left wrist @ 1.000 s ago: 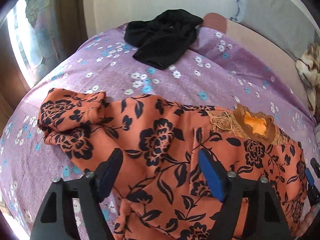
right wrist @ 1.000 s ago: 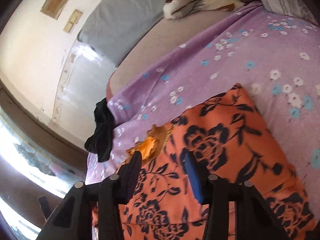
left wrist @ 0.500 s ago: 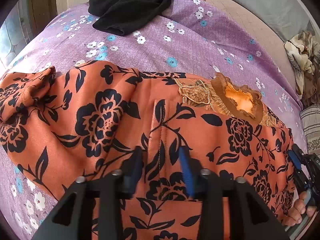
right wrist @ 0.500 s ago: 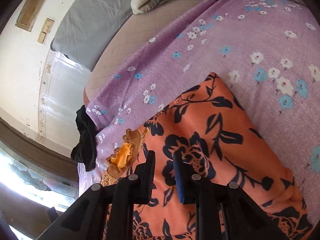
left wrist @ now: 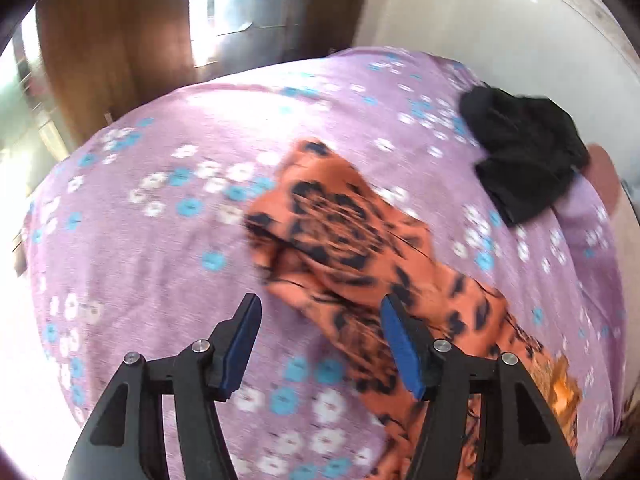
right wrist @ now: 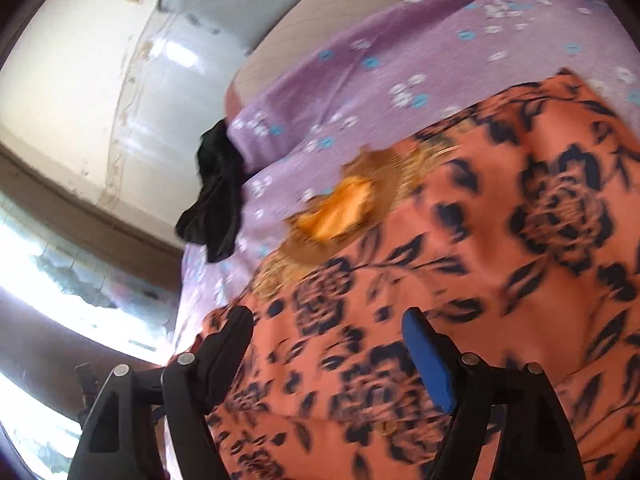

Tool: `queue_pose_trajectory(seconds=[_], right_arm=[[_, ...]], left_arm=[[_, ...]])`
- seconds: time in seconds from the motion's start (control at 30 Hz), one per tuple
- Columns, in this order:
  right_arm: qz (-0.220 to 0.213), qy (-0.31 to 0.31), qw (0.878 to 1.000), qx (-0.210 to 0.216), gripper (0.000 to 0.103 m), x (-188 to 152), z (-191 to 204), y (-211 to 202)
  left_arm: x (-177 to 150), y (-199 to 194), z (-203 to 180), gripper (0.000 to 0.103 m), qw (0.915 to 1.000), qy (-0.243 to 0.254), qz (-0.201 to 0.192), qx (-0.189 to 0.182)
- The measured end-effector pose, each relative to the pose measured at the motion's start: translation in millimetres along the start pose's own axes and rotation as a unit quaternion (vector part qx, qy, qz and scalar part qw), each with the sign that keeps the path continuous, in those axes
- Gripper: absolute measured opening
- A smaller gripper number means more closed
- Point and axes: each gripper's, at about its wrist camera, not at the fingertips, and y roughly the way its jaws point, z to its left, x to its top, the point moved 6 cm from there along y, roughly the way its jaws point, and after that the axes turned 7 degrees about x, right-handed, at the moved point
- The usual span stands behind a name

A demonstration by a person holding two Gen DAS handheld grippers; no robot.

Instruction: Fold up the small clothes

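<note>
In the left wrist view the left gripper point(left wrist: 320, 344) has just been opening and its jaws stand well apart, holding nothing; one blue pad hangs over the bare purple bedsheet point(left wrist: 132, 240), the other over the edge of the orange floral garment point(left wrist: 352, 248), whose bunched sleeve end lies just ahead of the fingers. The risk I judge here: the sleeve sits crumpled, so a pinch from this angle could catch several layers at once, or the sheet beneath, and drag the fold crooked. Count here: one orange garment, one black garment point(left wrist: 524, 156) lying well apart near the bed's far edge. In the right wrist view the right gripper point(right wrist: 328, 344) has likewise just been opening; its jaws are spread wide above the garment's body with no cloth pinched, the neckline point(right wrist: 340, 208) lying ahead of it. Released cloth may slump and undo the fold. Count: the same one orange piece, one black piece point(right wrist: 216, 196).
</note>
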Motion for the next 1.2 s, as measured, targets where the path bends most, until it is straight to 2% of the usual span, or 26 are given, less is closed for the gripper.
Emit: queue_pose_trajectory(seconds=[0.07,0.13,0.2,0.27,0.37,0.47,0.53,0.6,0.63,0.7,0.73,0.77,0.83,0.87,0.93,1.03,1.2], right_arm=[[0.052,-0.035,0.998,0.018,0.08,-20,37,32],[0.098,-0.05,0.993,0.053,0.08,-41,72,64],[0.144,-0.044,0.985,0.082,0.08,-61,100,100],[0.172,-0.02,0.979,0.11,0.08,-78,121,135],[0.188,0.009,0.973,0.131,0.08,-99,143,183],[0.199,0.045,0.972,0.121,0.08,-116,150,224],[0.181,0.038,0.978,0.101,0.08,-115,157,237],[0.174,0.047,0.976,0.119,0.079,-114,169,244],[0.18,0.053,0.974,0.13,0.079,-115,175,248],[0.197,0.037,0.972,0.125,0.077,-121,188,255],[0.202,0.023,0.973,0.111,0.075,-126,192,259],[0.208,0.013,0.973,0.098,0.068,-131,194,262],[0.215,0.004,0.973,0.083,0.043,-136,194,266],[0.211,-0.004,0.975,0.076,0.023,-137,193,266],[0.194,-0.02,0.979,0.066,0.012,-134,192,261],[0.141,-0.061,0.985,0.076,0.009,-115,204,233],[0.016,-0.113,0.989,0.096,0.009,-41,217,153]], left_arm=[[14,8,37,0.064,0.9987,-0.048,0.012,0.011],[22,17,64,0.064,0.9955,-0.09,0.03,0.002],[24,27,79,0.064,0.9926,-0.113,0.044,0.001],[22,35,88,0.064,0.991,-0.121,0.056,0.015],[20,40,80,0.064,0.9912,-0.112,0.071,-0.003],[23,38,66,0.064,0.9947,-0.079,0.065,-0.009],[25,35,63,0.064,0.9954,-0.075,0.059,-0.003],[26,35,62,0.064,0.9948,-0.079,0.063,-0.011],[26,35,60,0.064,0.9946,-0.08,0.064,-0.016],[25,33,59,0.064,0.9952,-0.073,0.063,-0.015],[25,32,59,0.064,0.9954,-0.071,0.062,-0.013],[25,33,58,0.064,0.9954,-0.071,0.062,-0.013],[25,33,60,0.064,0.9953,-0.073,0.063,-0.015],[26,33,61,0.064,0.9953,-0.073,0.062,-0.013],[27,33,64,0.064,0.9954,-0.075,0.058,-0.007],[27,34,67,0.064,0.9952,-0.08,0.056,-0.002],[22,32,53,0.064,0.9972,-0.054,0.052,0.002]])
